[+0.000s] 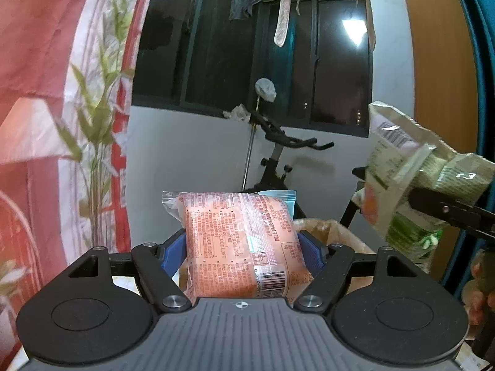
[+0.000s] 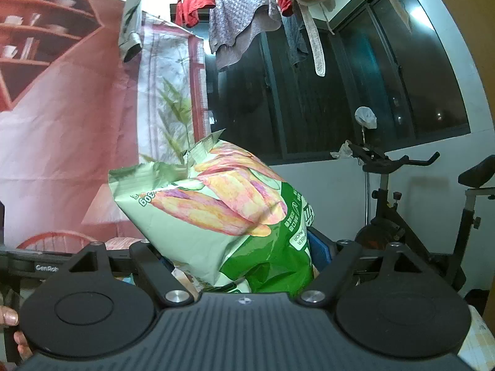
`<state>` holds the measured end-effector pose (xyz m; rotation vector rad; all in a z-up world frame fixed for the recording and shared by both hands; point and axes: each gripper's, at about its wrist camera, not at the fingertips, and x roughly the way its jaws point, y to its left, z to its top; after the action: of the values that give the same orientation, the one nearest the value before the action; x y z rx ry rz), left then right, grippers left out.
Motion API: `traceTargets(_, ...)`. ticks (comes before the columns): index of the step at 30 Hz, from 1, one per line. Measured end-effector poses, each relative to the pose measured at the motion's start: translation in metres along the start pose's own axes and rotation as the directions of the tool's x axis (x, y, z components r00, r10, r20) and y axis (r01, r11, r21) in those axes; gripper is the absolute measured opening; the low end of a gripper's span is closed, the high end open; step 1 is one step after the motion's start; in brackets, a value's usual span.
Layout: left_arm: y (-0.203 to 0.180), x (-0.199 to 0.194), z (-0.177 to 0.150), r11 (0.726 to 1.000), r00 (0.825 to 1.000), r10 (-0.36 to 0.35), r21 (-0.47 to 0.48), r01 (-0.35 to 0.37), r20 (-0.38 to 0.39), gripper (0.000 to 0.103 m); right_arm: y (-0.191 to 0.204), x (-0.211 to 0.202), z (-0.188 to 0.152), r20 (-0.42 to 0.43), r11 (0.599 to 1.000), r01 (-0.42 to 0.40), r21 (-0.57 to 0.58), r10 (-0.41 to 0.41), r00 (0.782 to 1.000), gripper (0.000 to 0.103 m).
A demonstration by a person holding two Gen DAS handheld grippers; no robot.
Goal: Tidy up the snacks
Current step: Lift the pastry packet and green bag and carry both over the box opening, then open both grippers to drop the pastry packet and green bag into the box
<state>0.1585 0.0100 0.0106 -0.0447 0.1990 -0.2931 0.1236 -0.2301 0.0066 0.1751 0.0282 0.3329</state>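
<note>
Two packs were up in the air: left tool (image 1: 243,244) clamped the orange pack (image 1: 241,241); right tool (image 2: 238,250) apparently gripped the green chip bag (image 2: 216,216).

Dim indoor light, a lamp glaring in the dark window (image 1: 340,61), and strong fisheye bending at the edges.
</note>
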Motion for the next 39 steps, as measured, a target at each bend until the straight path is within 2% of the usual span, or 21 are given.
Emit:
traceTargets(4,-0.001,0.029,0.015,1.000,1.000,-0.013,0.006,0.013,0.003,0.077,-0.012,0.035,0.007,-0.007,0.999,-0.001,0.040,0.001,1.000,0.081)
traceTargets(8,0.000,0.064,0.025,1.000,0.999,-0.013,0.005,0.014,-0.032,0.077,-0.024,0.074,0.003,-0.028,0.994,0.024,0.111,-0.021,0.999,0.081)
traceTargets(12,-0.001,0.091,0.029,1.000,0.998,0.001,0.026,0.000,-0.065,0.077,-0.037,0.104,-0.005,-0.062,0.983,0.047,0.177,-0.037,0.997,0.081)
traceTargets(17,0.000,0.117,0.025,0.999,0.994,0.014,0.040,-0.010,-0.106,0.077,-0.048,0.126,-0.018,-0.115,0.976,0.078,0.202,-0.055,0.992,0.081)
traceTargets(21,0.001,0.133,0.016,0.999,0.989,0.018,0.047,-0.011,-0.148,0.077,-0.056,0.136,-0.032,-0.174,0.967,0.120,0.224,-0.082,0.981,0.081)
traceTargets(23,0.002,0.139,0.012,0.999,0.986,0.023,0.053,-0.014,-0.166,0.077,-0.059,0.141,-0.038,-0.224,0.967,0.150,0.204,-0.103,0.969,0.081)
traceTargets(26,0.005,0.147,0.008,0.999,0.981,0.027,0.050,-0.018,-0.190,0.077,-0.064,0.143,-0.044,-0.256,0.966,0.171,0.195,-0.118,0.959,0.081)
traceTargets(30,0.010,0.156,0.005,0.999,0.976,-0.002,0.042,0.012,-0.218,0.078,-0.067,0.145,-0.050,-0.293,0.967,0.198,0.162,-0.144,0.945,0.082)
traceTargets(36,0.010,0.151,0.007,0.999,0.979,-0.002,0.045,0.012,-0.204,0.081,-0.065,0.144,-0.052,-0.327,0.965,0.217,0.145,-0.160,0.931,0.085)
traceTargets(39,0.009,0.145,0.010,0.999,0.981,-0.008,0.045,0.017,-0.194,0.082,-0.057,0.142,-0.051,-0.334,0.972,0.212,0.099,-0.168,0.927,0.090)
